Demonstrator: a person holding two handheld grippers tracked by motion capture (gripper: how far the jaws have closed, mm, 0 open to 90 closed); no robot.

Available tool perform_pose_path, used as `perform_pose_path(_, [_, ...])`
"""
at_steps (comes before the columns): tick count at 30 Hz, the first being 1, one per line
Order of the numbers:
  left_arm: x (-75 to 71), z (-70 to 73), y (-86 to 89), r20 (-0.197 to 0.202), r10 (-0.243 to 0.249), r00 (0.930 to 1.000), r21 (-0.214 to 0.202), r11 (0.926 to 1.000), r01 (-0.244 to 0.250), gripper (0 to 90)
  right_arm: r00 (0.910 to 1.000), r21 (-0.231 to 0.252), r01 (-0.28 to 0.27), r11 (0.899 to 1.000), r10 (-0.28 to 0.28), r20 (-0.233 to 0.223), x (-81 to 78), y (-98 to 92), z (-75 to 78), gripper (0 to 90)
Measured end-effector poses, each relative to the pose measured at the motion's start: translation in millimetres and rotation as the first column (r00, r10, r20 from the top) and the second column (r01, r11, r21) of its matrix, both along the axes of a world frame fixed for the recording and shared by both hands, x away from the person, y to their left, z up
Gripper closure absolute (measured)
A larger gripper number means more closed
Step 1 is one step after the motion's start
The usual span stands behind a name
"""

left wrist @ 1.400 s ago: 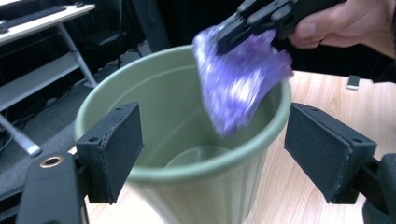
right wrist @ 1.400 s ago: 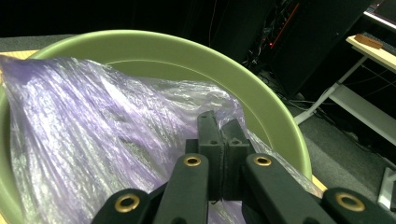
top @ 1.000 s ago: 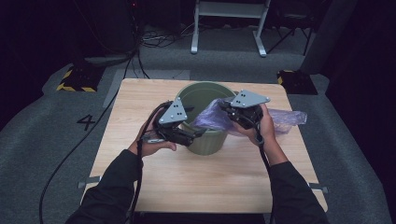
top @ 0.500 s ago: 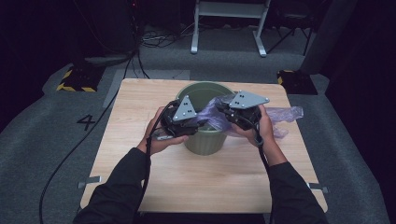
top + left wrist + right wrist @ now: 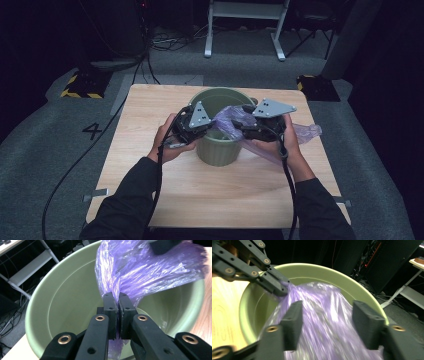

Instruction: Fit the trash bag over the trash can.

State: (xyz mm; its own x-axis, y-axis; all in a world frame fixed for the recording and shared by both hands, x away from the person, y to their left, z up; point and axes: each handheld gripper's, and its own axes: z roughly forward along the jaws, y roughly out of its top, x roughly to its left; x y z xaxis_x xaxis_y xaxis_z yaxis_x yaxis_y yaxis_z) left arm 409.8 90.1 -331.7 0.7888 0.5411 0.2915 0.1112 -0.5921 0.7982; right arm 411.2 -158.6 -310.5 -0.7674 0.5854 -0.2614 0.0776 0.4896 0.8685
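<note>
A green plastic bucket (image 5: 220, 150) stands mid-table, and a crumpled purple plastic bag (image 5: 227, 120) drapes over its mouth and trails off to the right. My left gripper (image 5: 118, 303) hovers over the bucket's left rim (image 5: 65, 302). Its jaws have just been closing and now pinch a fold of the bag (image 5: 145, 275). From the right side, my right gripper (image 5: 328, 320) has just been opening. The bag (image 5: 324, 305) lies loose between its spread pads, which do not press on it. The left gripper (image 5: 278, 290) holds the bag's far edge there.
The wooden table (image 5: 150, 110) has bare room in front of and left of the bucket. Cables trail from both grippers off the near edge. A white metal frame (image 5: 245, 30) and black equipment stand on the grey floor beyond.
My left gripper has slid right from beside the bucket to the bag over its mouth. The right hand has stayed in place and the bag has sagged lower into the bucket.
</note>
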Motion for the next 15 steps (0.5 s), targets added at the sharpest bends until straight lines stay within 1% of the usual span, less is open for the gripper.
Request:
perform_pose_path(4, [2.7, 0.0, 4.0, -0.005, 0.009, 0.9999, -0.009, 0.9999, -0.009, 86.5, 0.9999, 0.004, -0.004, 1.0, 0.004, -0.01, -11.1, -17.9, 0.4, 32.0])
perform_pose_path(8, [6.2, -0.4, 5.6, -0.012, 0.026, 0.9996, -0.016, 0.9995, -0.026, 86.5, 0.9997, 0.001, -0.016, 1.0, 0.016, -0.018, -28.5, -36.6, -3.7, 28.2])
perform_pose_path(11, [8.0, -0.3, 5.5, -0.01, 0.035, 0.9993, -0.018, 0.9992, -0.035, 86.4, 0.9995, 0.002, -0.018, 1.0, 0.018, -0.028, -43.5, -48.8, -9.4, 24.5])
perform_pose_path(13, [9.1, -0.4, 5.5, -0.013, 0.038, 0.9992, -0.02, 0.9991, -0.038, 86.4, 0.9986, 0.008, -0.031, 1.0, 0.031, -0.042, -53.3, -56.3, -15.3, 23.4])
perform_pose_path(15, [10.4, -1.3, 5.0, -0.015, 0.041, 0.9991, -0.018, 0.999, -0.041, 86.5, 0.998, 0.009, -0.03, 1.0, 0.031, -0.055, -61.6, -61.5, -22.6, 20.9])
